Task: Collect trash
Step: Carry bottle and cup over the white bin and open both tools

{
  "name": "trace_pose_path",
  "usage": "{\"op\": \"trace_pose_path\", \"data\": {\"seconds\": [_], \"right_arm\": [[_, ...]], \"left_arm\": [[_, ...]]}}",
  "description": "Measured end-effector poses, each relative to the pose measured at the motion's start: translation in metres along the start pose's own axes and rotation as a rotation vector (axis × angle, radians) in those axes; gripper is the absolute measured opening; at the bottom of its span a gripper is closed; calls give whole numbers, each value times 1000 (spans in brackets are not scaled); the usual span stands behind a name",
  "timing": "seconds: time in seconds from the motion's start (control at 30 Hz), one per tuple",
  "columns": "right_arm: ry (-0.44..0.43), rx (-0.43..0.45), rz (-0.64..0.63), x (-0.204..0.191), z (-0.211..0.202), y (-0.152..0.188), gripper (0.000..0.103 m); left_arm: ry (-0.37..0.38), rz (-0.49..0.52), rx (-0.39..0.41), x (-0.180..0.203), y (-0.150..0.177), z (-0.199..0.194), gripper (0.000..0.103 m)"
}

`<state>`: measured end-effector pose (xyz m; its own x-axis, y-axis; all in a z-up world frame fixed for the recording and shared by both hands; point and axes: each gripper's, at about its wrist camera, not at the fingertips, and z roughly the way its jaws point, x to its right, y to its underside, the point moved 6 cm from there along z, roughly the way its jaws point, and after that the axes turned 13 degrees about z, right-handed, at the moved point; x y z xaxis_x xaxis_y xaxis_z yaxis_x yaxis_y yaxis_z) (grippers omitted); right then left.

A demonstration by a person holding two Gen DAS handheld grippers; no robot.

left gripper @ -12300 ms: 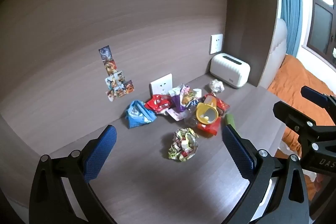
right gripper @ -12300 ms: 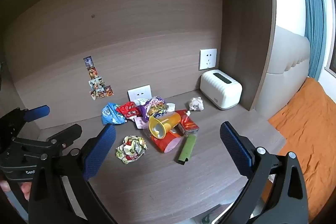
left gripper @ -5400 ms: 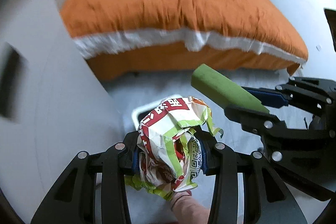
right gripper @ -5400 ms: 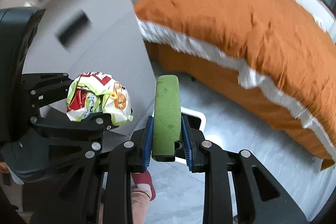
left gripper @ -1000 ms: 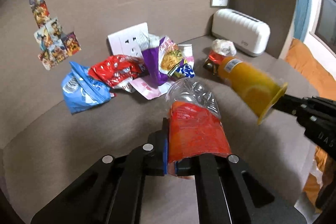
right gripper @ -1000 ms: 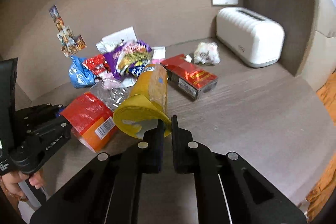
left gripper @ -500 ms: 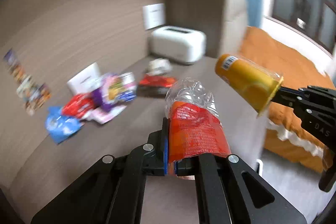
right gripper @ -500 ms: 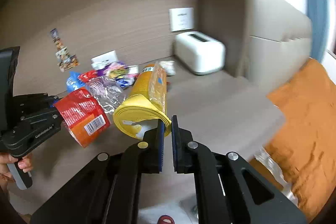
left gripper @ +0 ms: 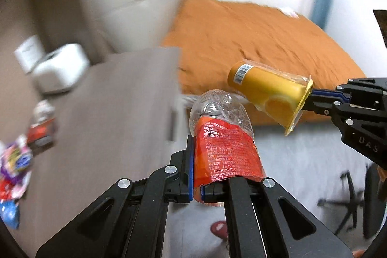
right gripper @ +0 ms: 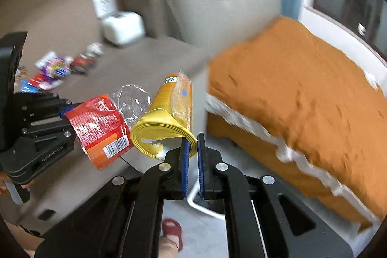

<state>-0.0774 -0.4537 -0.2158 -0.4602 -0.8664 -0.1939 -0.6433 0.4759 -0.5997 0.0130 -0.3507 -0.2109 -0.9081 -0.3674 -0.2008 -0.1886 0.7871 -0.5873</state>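
My left gripper [left gripper: 210, 149] is shut on a crushed clear plastic bottle with a red-orange label [left gripper: 225, 149]; it also shows in the right wrist view [right gripper: 99, 127]. My right gripper [right gripper: 191, 144] is shut on the rim of a yellow cup [right gripper: 167, 122]; the cup also shows in the left wrist view [left gripper: 268, 96], held to the right of the bottle. Both are carried in the air past the desk's edge. Several snack wrappers [right gripper: 52, 71] and a red box [right gripper: 81, 63] still lie on the desk [right gripper: 135, 59].
A white toaster-like box [right gripper: 122, 27] stands at the desk's back. An orange bed [right gripper: 302, 86] lies to the right. A white bin rim [right gripper: 200, 207] shows on the floor below my right gripper. A foot in a red slipper [right gripper: 173, 231] is beneath. A chair base [left gripper: 348, 197] stands at right.
Both grippers have swung right, away from the desk toward the bed and floor, still holding the bottle and the cup. The desk trash has slid to the left of both views.
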Motion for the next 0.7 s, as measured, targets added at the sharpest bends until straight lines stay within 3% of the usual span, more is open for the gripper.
{"op": "trace_pose_path", "data": {"seconds": [0.27,0.57,0.7], "right_arm": [[94,-125,54,80,62,57,8],[72,-311,-127,138,188,128,7],[32,-384,-197,159,254,163,7]], "left_arm": [[184,198,-112,93,5,103,3],[309,361,-247,149,45,249,3],[344,426,-297,166,80,331,3]]}}
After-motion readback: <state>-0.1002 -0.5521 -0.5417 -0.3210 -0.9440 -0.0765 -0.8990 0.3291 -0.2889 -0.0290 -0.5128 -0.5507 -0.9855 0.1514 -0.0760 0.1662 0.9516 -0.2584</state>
